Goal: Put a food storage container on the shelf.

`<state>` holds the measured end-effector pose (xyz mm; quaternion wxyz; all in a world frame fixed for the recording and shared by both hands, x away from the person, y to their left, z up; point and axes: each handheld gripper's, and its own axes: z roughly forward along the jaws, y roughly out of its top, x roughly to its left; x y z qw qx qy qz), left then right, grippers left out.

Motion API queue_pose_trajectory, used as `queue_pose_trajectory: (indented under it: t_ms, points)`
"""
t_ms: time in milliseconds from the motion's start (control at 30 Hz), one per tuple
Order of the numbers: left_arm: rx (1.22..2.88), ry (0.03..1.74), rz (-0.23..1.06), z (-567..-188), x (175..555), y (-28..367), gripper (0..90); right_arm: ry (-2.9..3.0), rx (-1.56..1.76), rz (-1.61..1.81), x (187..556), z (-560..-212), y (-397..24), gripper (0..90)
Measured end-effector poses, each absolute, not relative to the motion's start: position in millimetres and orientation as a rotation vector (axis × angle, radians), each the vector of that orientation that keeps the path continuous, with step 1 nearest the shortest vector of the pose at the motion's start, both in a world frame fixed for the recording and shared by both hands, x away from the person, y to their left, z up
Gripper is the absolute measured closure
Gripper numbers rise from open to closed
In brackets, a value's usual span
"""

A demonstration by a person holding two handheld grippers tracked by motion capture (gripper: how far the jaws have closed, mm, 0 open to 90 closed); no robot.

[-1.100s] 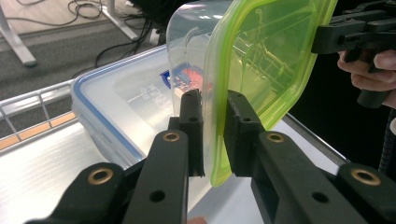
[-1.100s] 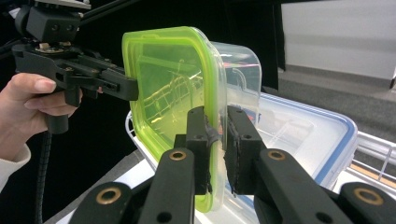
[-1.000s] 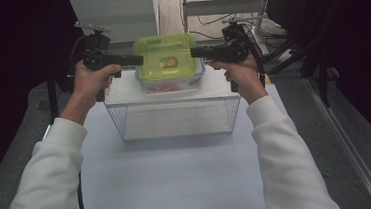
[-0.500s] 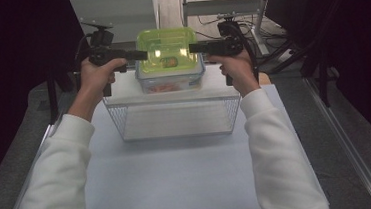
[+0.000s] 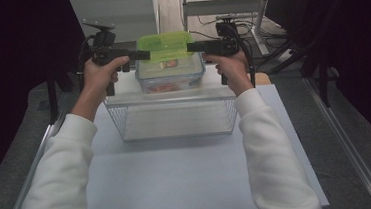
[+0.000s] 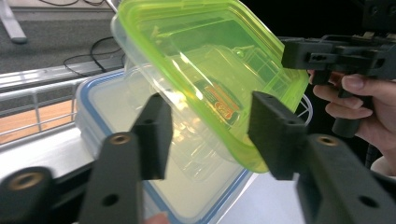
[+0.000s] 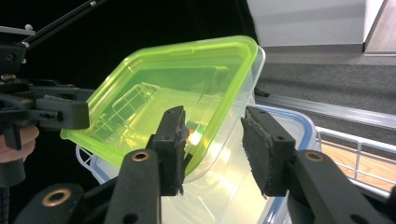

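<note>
A clear food box with a lime-green lid (image 5: 165, 45) rests on top of a bigger clear box with a blue rim (image 5: 171, 79), at the far end of the table. My left gripper (image 5: 142, 54) points in at the lid's left edge, my right gripper (image 5: 194, 47) at its right edge. Both pairs of jaws have just been opening. In the left gripper view the lid's corner (image 6: 219, 79) lies between the spread jaws of the left gripper (image 6: 212, 135), free of the pads. In the right gripper view the lid's edge (image 7: 187, 93) sits between the parted jaws of the right gripper (image 7: 217, 149).
A wire basket (image 5: 174, 120) stands on the white table (image 5: 189, 174) just in front of the stacked boxes. Metal rails run along both table sides. Cables and a shelf frame lie beyond the far edge.
The green-lidded box has shifted farther away and now sits on the blue-rimmed box. Both grippers, which were clamped on its edges, have spread their jaws.
</note>
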<state>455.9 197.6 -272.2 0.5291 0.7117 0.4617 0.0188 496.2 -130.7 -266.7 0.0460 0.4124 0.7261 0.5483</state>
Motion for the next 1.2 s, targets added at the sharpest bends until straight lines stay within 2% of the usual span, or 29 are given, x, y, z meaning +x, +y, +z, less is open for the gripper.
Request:
queue_pose_trajectory:
  t_ms: [133,233,367,667,1000,1200]
  points:
    - [1.688,1.105,0.059,-274,458,193,39.1,2.211,1.268,1.664,493,-265,-130,54.5]
    - [1.672,1.101,0.077,-273,458,193,33.0,2.224,1.256,1.653,489,-265,-129,47.9]
    - [1.671,1.114,0.094,-273,457,196,25.7,2.225,1.242,1.649,484,-263,-131,47.0]
    - [1.697,1.097,0.120,-269,448,201,21.6,2.210,1.253,1.682,478,-261,-139,36.9]
    - [1.676,1.080,0.093,-275,430,215,23.3,2.217,1.233,1.728,467,-256,-151,36.6]
    - [1.671,1.073,0.090,-281,406,228,24.2,2.243,1.210,1.752,454,-258,-166,36.5]
